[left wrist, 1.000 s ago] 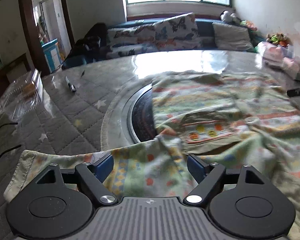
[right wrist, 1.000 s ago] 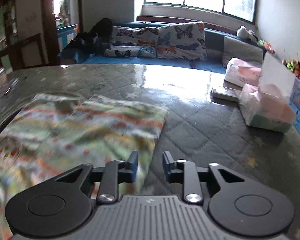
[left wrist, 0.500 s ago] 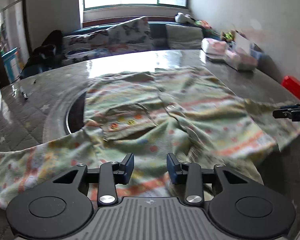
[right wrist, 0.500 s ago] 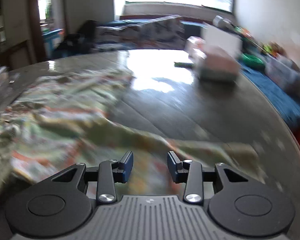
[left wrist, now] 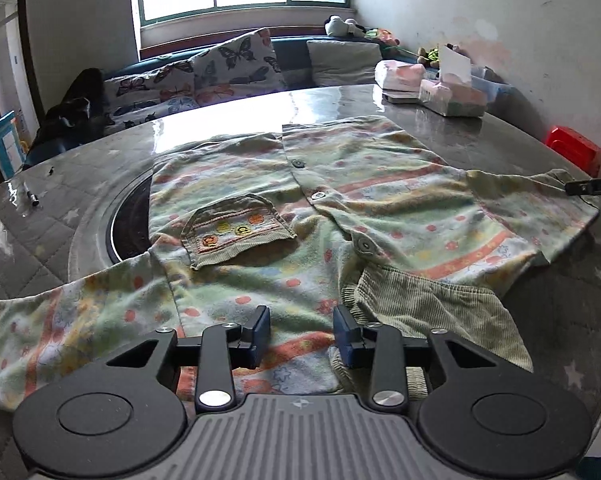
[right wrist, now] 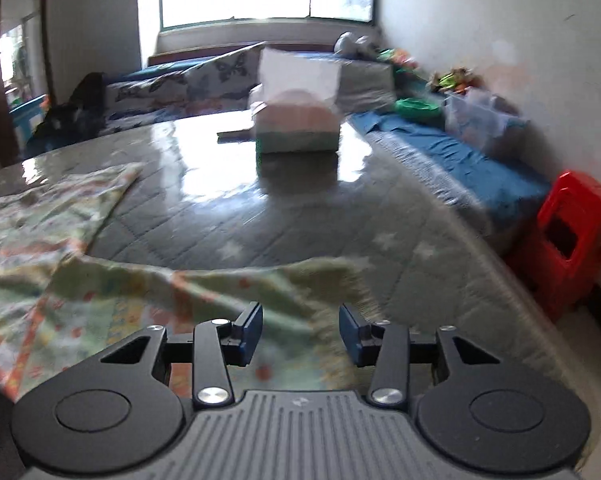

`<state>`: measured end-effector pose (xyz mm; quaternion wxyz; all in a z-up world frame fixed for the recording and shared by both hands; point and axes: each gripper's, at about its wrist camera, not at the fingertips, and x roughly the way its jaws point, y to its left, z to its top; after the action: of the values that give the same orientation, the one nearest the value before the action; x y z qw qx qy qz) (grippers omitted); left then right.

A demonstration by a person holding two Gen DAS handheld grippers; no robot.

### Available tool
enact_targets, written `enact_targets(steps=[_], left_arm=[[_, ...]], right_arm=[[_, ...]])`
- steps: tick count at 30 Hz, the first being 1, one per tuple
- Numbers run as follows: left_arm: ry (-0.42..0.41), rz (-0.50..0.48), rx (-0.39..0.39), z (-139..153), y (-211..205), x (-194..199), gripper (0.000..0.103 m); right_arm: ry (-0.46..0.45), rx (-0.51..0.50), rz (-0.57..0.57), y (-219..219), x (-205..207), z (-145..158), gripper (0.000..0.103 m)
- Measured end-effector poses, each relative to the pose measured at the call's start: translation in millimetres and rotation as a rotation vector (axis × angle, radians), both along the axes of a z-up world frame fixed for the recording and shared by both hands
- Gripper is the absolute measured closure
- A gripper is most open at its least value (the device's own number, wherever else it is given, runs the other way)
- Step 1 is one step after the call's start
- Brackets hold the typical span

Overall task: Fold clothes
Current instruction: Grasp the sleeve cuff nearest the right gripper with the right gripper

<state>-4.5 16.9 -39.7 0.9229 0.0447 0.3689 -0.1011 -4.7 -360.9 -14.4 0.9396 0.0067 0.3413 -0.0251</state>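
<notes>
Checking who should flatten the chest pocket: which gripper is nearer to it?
Left. The left gripper hovers just below the chest pocket; the right gripper, jaws opening, is off at the far sleeve end.

shirt (left wrist: 300, 208) on table (left wrist: 220, 120) | tissue box (left wrist: 452, 96) behind, right

The near half of the desk (left wrist: 540, 320) is taken up by the spread shirt (left wrist: 308, 208), sleeves reaching out both ways. Beyond its far hem the glossy desk lies bare up to the cushions (left wrist: 228, 68). At the far right stand tissue packs (left wrist: 452, 98) (one more pack just behind them), blocking that corner. A pen (left wrist: 32, 198) lies well to the left. Off the right edge a red stool (right wrist: 572, 236) stands close beside the desk, with bare quilted surface between it and the sleeve (right wrist: 260, 280).
</notes>
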Motion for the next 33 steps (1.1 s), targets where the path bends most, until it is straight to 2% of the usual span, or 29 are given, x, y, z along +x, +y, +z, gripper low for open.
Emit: enact_targets(steps=[2, 10, 13, 14, 15, 19, 23, 27, 33], left_arm=[[0.007, 0.018, -0.009, 2.8, 5.4, 2.2, 0.061], [-0.049, 0.008, -0.041, 19.1, -0.7, 8.0, 0.061], [-0.037, -0.019, -0.05, 13.2, -11.9, 12.8, 0.061], [-0.028, -0.026, -0.052, 9.9, -15.0, 14.2, 0.061], [-0.016, -0.033, -0.057, 6.9, -17.3, 15.8, 0.061], [0.011, -0.046, -0.077, 0.4, -22.5, 16.8, 0.061], [0.004, -0.052, -0.084, 2.7, -22.6, 12.4, 0.061], [-0.019, -0.037, -0.095, 11.7, -19.0, 10.4, 0.057], [-0.045, -0.037, -0.087, 19.0, -21.9, 7.1, 0.052]], right_arm=[[-0.013, -0.007, -0.02, -3.3, -0.6, 2.4, 0.051], [0.01, 0.015, -0.059, -10.9, -3.3, -8.2, 0.051], [0.009, 0.005, -0.061, -7.3, -4.2, -9.7, 0.058], [0.008, 0.011, -0.06, -7.5, -4.1, -9.6, 0.066], [0.007, 0.012, -0.06, -7.8, -3.9, -9.7, 0.068], [0.004, -0.015, -0.079, -10.6, -1.4, -9.4, 0.07], [-0.002, -0.006, -0.093, -13.6, -4.1, -4.9, 0.067], [-0.024, 0.011, -0.099, -14.1, -12.7, -0.4, 0.053], [-0.002, 0.039, -0.121, -17.1, -13.5, -8.2, 0.053]])
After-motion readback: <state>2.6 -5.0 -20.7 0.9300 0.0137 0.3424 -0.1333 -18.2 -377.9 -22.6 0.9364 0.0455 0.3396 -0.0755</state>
